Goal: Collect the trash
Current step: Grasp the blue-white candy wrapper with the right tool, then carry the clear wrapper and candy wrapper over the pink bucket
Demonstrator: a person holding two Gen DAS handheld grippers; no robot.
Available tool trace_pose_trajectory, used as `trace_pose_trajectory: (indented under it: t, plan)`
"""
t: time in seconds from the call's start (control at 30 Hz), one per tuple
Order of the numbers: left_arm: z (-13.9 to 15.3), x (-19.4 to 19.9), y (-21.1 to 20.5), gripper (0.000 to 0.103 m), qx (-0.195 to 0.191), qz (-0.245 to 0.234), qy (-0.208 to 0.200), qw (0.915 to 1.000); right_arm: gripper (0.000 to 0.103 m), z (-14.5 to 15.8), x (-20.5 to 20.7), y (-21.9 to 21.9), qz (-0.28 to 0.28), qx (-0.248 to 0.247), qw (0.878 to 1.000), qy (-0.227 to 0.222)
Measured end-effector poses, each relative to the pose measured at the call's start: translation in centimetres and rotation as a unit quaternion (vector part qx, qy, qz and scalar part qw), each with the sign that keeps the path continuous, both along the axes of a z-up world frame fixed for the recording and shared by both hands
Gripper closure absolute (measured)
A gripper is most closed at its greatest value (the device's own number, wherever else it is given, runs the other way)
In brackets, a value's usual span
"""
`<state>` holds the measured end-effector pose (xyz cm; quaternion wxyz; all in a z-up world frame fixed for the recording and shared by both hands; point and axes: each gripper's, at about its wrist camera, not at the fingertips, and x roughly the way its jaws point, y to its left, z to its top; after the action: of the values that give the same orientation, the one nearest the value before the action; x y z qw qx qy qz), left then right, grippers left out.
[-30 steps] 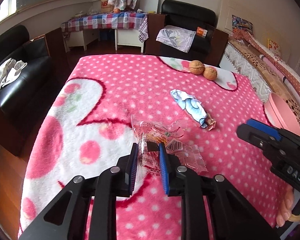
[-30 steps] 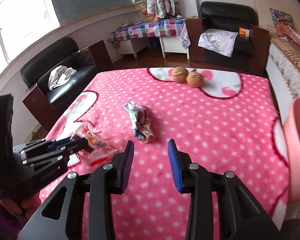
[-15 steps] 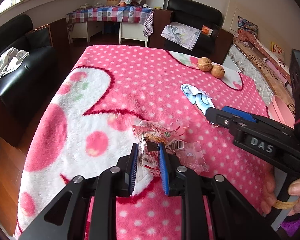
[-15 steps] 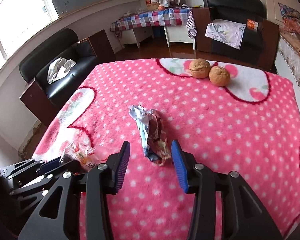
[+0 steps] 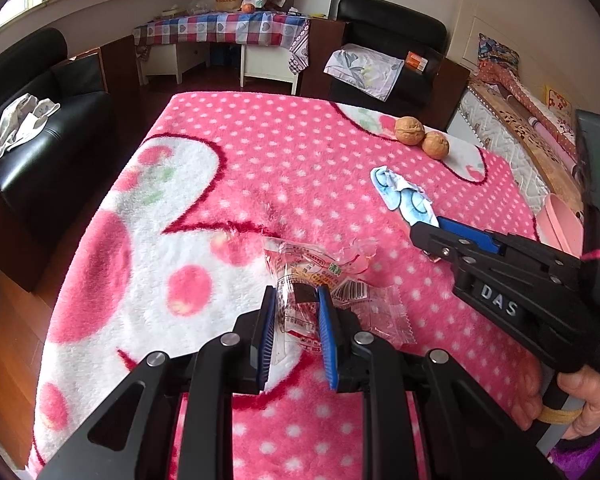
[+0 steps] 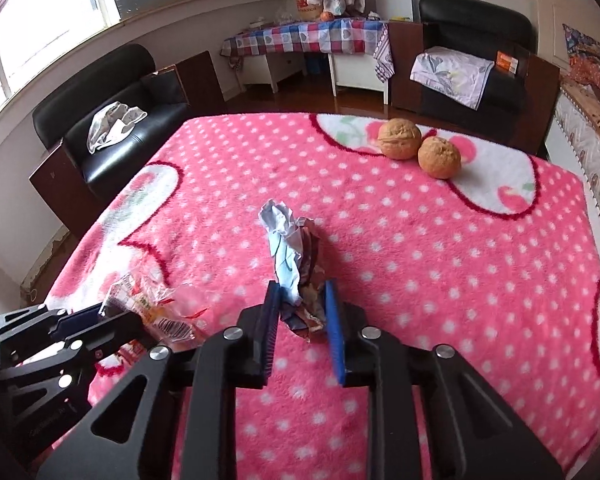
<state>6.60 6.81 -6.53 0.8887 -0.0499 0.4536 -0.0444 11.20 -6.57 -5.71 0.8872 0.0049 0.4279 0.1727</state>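
Two walnuts [image 6: 420,148] sit upper right. Left gripper [image 5: 296,300] clamps the clear snack wrapper [image 5: 320,280] at lower centre; right gripper [image 6: 302,296] pinches the crumpled blue wrapper [image 6: 288,248].

Left hand-held gripper [image 5: 296,300] low, fingers narrowly parted; right hand-held gripper [image 6: 302,300] likewise, forward

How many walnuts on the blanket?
2. Both sit touching at the far right part of the blanket: walnut one to the left, walnut two beside it, nearer the camera. None seen elsewhere; the grippers hide some blanket.
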Motion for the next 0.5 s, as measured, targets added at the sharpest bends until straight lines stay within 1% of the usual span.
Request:
trace_pose_trajectory:
  t: [0.27, 0.37, 0.5]
  plan:
    - [0.9, -0.5, -0.6, 0.084, 0.007, 0.0, -0.012, 0.9999, 0.08, 1.7, -2.4, -1.2, -0.002, 0.01, 1.0, -0.023]
    - [1.3, -0.8, -1.0, 0.084, 0.011, -0.002, -0.019, 0.9998, 0.08, 2.5, -3.4, -2.0, -0.009, 0.012, 0.999, -0.033]
    - [1.9, -0.9, -1.5, 0.084, 0.013, -0.004, -0.027, 0.9995, 0.08, 3.1, -4.5, -3.5, -0.023, 0.025, 0.999, -0.036]
